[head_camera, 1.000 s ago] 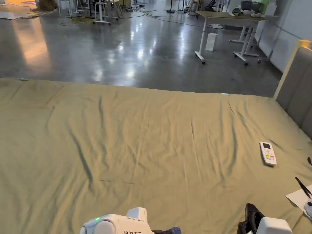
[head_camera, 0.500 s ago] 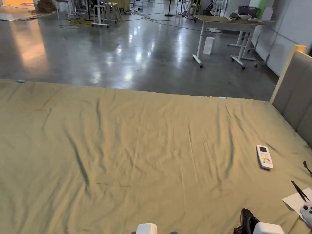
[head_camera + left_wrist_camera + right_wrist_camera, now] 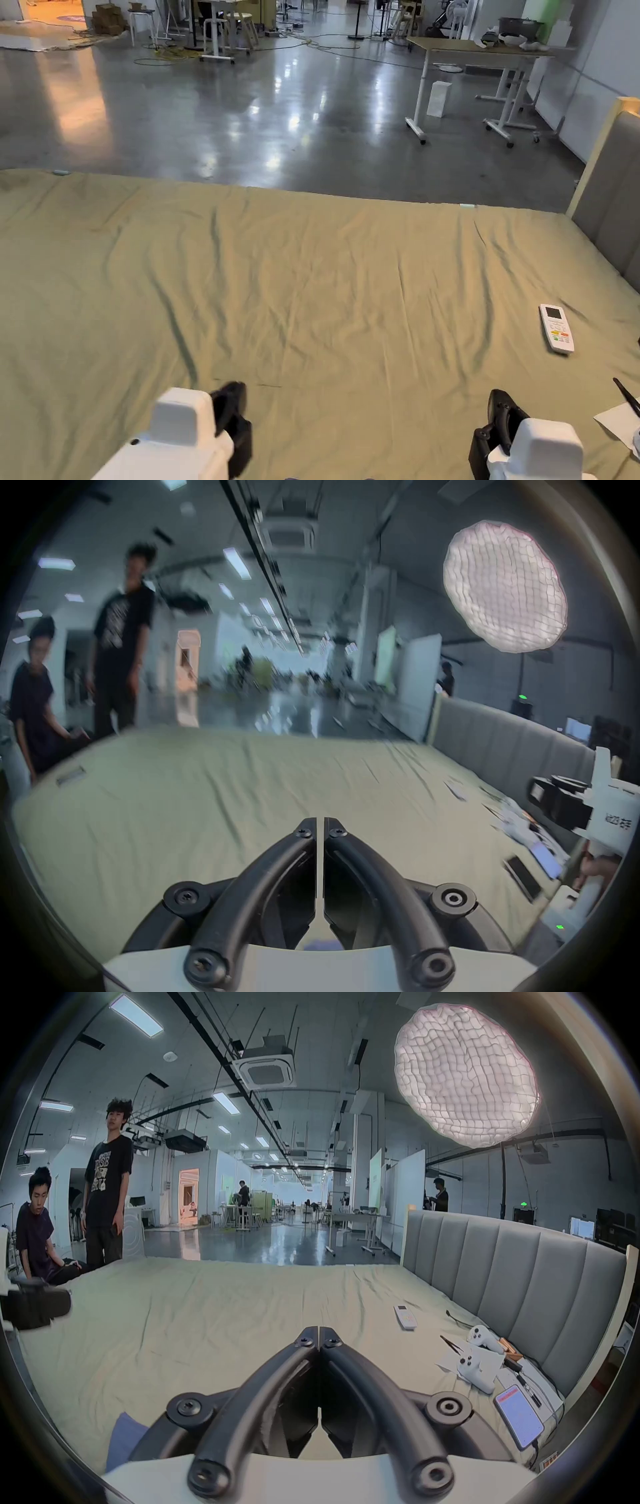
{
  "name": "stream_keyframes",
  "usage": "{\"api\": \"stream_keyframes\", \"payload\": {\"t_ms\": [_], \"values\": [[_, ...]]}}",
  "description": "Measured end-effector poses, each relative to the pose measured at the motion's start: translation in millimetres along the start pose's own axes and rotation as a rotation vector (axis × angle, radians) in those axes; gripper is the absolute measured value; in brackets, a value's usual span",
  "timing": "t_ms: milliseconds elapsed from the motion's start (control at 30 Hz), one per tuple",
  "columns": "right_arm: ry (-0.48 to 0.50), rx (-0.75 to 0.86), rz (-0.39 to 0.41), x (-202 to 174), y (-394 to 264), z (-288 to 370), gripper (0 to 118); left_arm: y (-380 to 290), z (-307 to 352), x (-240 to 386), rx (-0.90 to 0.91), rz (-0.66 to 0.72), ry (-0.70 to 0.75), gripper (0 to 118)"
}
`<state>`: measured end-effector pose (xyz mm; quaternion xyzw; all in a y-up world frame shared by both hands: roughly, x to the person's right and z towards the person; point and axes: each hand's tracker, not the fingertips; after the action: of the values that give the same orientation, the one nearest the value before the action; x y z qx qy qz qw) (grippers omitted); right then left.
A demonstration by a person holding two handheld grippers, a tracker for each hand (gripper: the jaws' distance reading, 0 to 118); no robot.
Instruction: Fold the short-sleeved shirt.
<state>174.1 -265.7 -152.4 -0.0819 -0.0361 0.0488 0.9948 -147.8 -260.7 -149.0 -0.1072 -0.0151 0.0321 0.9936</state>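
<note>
A blue-purple cloth edge, possibly the shirt, is seen on the bed sheet, mostly hidden.

Glossy grey floor, white-legged desk, padded grey headboard.

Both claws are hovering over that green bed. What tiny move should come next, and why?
Probably open the left gripper and bring it back toward the bluish cloth at the near edge, which may be the shirt. Both it and the right gripper have their jaws shut on nothing above the green sheet, so nothing is in hand to fold yet.
</note>
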Motion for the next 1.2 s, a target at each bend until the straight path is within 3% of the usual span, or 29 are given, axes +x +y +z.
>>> {"api": "stream_keyframes", "payload": {"t_ms": [167,333,467,567,633,733,833,867,1033,1167,1200], "values": [[0.0,0.049,-0.008,-5.0,16.0,2.3,0,14.0,16.2,-24.9,0.12,-0.066,0.15,3],[0.031,0.052,0.003,-13.7,21.2,14.9,0,11.4,32.3,-43.3,0.133,-0.067,0.186,3],[0.146,-0.029,0.038,-41.9,-3.8,30.3,0,4.2,37.8,-51.5,0.108,-0.087,0.203,3],[0.25,-0.098,0.106,-73.4,-35.4,34.7,0,-0.2,40.7,-55.9,0.094,-0.078,0.207,3],[0.3,-0.164,0.089,-91.1,-62.1,30.4,0,-2.8,42.7,-58.8,0.086,-0.065,0.205,3],[0.313,-0.198,0.149,-108.4,-94.7,17.2,0,-7.1,46.8,-60.9,0.075,-0.061,0.21,3],[0.289,-0.315,0.135,-113.6,-126.8,-2.2,0,-11.6,51.7,-62.7,0.064,-0.059,0.212,3],[0.241,-0.363,0.13,-110.0,-138.4,-8.0,0,-12.9,53.1,-63.4,0.058,-0.059,0.212,3],[0.24,-0.39,0.151,-102.5,-162.8,-16.4,0,-22.7,56.3,-65.0,0.011,-0.057,0.21,3],[0.239,-0.395,0.121,-101.8,-155.4,-14.7,0,-32.3,49.1,-63.7,-0.101,-0.023,0.086,5],[0.24,-0.397,0.116,-101.0,-155.9,-15.1,0,-35.1,43.2,-64.7,-0.157,0.001,0.032,12]]}}
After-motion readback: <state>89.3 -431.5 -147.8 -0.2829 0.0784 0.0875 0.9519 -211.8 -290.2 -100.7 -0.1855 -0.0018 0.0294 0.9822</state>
